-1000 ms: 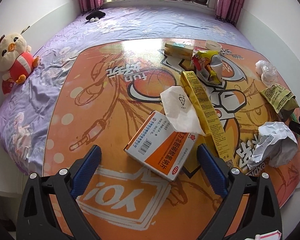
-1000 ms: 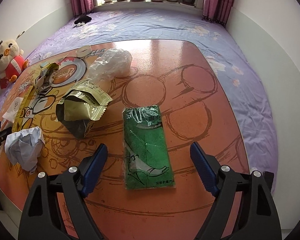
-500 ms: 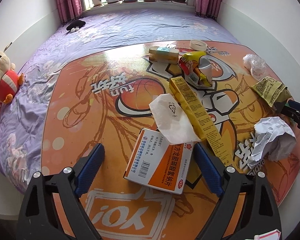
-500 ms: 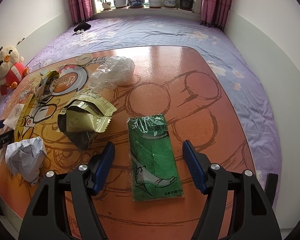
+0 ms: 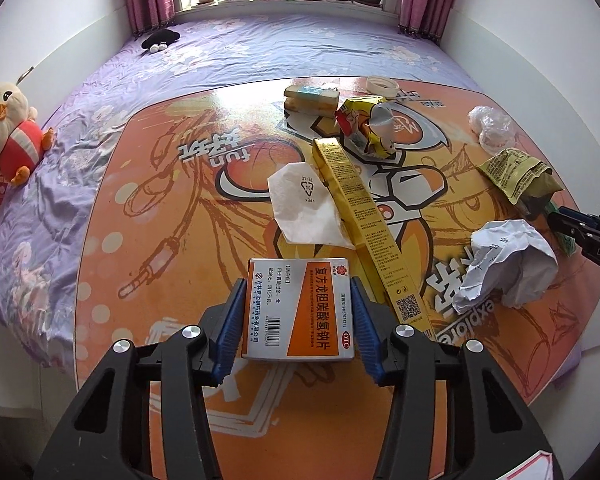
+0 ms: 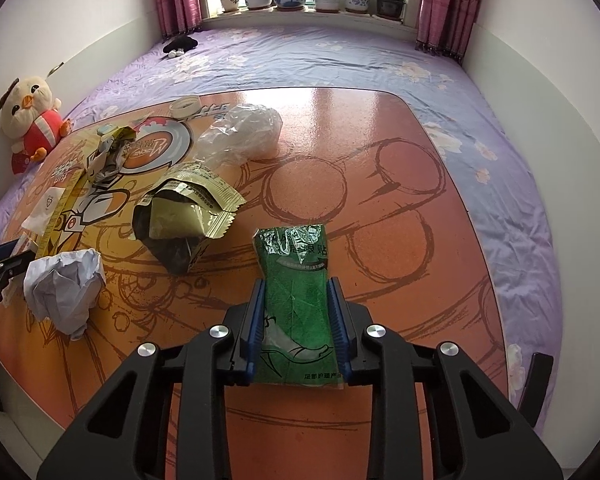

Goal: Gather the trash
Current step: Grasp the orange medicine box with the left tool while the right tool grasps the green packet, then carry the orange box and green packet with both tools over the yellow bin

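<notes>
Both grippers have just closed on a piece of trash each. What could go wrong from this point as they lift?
1. The right gripper, jaws just closed, squeezes a thin green packet; it is visibly pinched and could slip or crumple further.
2. The left gripper, also just closed, grips the orange-and-white medicine box beside the long yellow box; lifting may nudge that.

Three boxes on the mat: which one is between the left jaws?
The orange and white medicine box, nearest the camera. The long yellow box lies beside it, and the small box sits far off.
</notes>
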`<action>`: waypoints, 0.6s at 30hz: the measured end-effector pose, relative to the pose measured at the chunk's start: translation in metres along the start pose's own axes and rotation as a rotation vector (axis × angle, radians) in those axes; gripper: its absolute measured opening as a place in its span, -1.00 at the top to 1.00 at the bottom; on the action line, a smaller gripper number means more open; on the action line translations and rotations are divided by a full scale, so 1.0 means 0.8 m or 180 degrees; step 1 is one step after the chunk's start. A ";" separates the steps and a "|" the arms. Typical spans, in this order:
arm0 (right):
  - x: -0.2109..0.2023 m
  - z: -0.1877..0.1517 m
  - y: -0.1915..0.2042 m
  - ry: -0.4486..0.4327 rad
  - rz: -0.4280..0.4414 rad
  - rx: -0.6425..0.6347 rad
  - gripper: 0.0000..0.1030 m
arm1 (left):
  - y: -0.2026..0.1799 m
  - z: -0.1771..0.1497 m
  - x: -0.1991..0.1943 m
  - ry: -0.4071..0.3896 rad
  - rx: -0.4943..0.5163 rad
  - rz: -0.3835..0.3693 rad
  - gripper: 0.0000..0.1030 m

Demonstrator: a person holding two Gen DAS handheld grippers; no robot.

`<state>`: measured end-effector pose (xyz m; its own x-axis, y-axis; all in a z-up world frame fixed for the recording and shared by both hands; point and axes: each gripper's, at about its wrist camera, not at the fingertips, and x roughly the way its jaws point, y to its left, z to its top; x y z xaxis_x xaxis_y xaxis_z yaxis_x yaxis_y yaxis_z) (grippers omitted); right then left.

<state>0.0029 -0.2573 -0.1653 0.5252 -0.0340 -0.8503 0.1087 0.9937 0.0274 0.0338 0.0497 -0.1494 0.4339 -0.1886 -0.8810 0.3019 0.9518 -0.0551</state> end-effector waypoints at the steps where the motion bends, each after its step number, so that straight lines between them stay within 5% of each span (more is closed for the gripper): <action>1: 0.000 0.000 -0.002 0.0022 0.0035 -0.0026 0.40 | -0.002 -0.003 -0.002 0.0015 -0.0074 0.0002 0.04; 10: -0.015 -0.011 -0.026 0.0159 0.0365 -0.0411 0.40 | -0.024 -0.031 -0.039 0.0003 -0.0713 0.0205 0.04; 18: -0.052 0.004 -0.037 -0.0015 0.0746 -0.0733 0.40 | -0.038 -0.052 -0.071 -0.0037 -0.1045 0.0453 0.04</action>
<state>-0.0194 -0.2853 -0.1294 0.5174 0.1987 -0.8324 -0.2092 0.9725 0.1021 -0.0355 0.0420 -0.1173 0.4622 -0.0494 -0.8854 -0.0504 0.9954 -0.0819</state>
